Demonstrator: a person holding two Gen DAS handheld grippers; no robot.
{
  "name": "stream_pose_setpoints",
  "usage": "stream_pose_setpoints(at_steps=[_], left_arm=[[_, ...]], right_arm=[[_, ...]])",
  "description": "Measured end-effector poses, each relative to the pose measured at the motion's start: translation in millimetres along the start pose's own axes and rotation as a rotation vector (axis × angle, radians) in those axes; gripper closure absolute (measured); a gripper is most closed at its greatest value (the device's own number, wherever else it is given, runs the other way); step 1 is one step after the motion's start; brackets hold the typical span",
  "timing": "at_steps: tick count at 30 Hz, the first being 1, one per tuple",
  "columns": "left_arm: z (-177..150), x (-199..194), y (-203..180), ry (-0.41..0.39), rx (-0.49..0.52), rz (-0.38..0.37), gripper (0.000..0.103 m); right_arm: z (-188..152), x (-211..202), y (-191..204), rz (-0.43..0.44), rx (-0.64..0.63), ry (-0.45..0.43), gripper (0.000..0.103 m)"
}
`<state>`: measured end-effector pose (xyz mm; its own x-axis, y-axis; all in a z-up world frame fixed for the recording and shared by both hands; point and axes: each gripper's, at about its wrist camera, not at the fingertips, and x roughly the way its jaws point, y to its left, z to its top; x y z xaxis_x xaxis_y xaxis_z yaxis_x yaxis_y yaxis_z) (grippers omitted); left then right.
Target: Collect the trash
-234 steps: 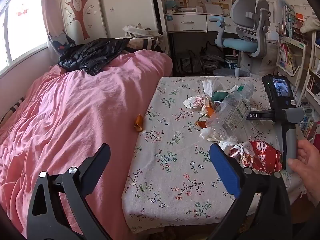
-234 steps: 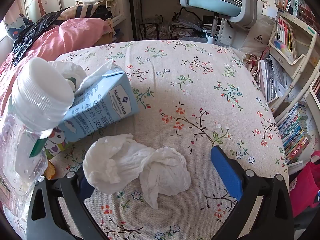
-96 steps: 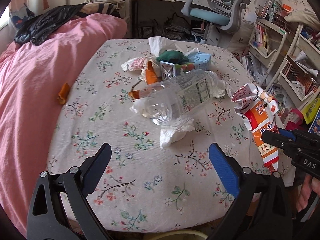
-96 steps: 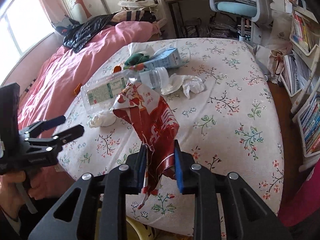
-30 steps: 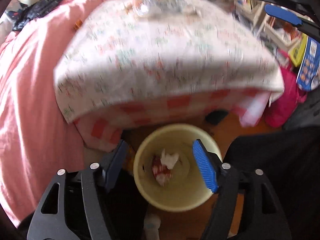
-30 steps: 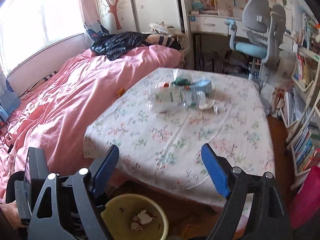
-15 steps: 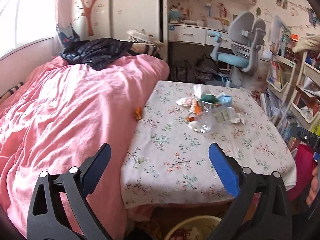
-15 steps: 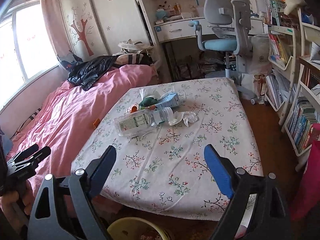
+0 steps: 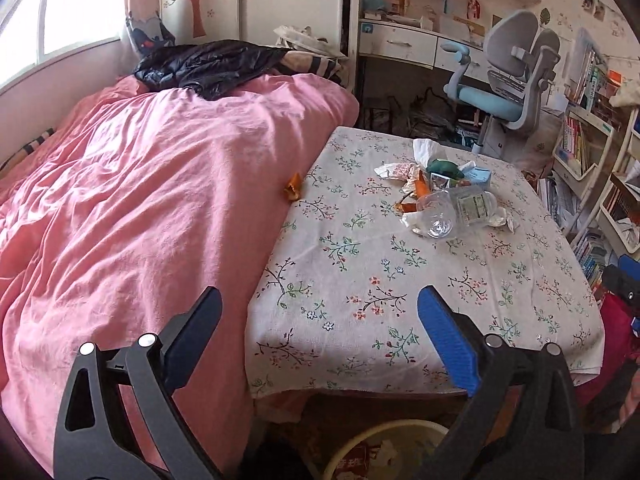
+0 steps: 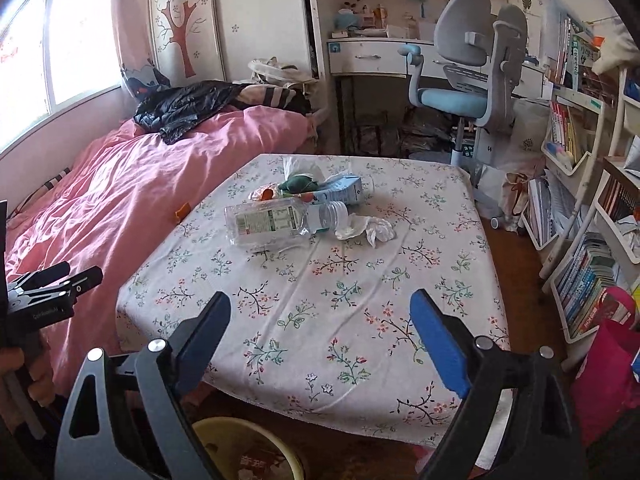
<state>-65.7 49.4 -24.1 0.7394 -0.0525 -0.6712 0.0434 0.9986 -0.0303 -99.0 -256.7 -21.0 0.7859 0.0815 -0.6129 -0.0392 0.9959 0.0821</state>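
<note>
clear glossy plastic bottle (image 10: 272, 222), crumpled white paper tissue (image 10: 370, 229), matt floral cloth tablecloth (image 10: 320, 300)

Both wrist views look down and forward from just off the surface's (image 9: 420, 280) near edge. The left view sits toward its near left corner, taking in the bed (image 9: 140, 200); the right view faces its middle (image 10: 340, 280). Both share the surface, bed and far desk.

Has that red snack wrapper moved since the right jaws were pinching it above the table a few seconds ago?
Yes. The red wrapper now lies down in the yellow bin on the floor, below the table's near edge; the right gripper is open.
</note>
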Motion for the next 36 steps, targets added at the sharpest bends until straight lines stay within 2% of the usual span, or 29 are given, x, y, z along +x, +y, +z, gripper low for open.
stream_pose_setpoints(at_steps=[24, 36], left_arm=[[-1.0, 1.6, -8.8, -0.015, 0.011, -0.058, 0.008], [-0.9, 1.3, -8.5, -0.018, 0.005, -0.064, 0.008]], right_arm=[[0.6, 3.6, 8.5, -0.027, -0.045, 0.002, 0.013], [1.7, 2.2, 9.2, -0.029, -0.048, -0.004, 0.013]])
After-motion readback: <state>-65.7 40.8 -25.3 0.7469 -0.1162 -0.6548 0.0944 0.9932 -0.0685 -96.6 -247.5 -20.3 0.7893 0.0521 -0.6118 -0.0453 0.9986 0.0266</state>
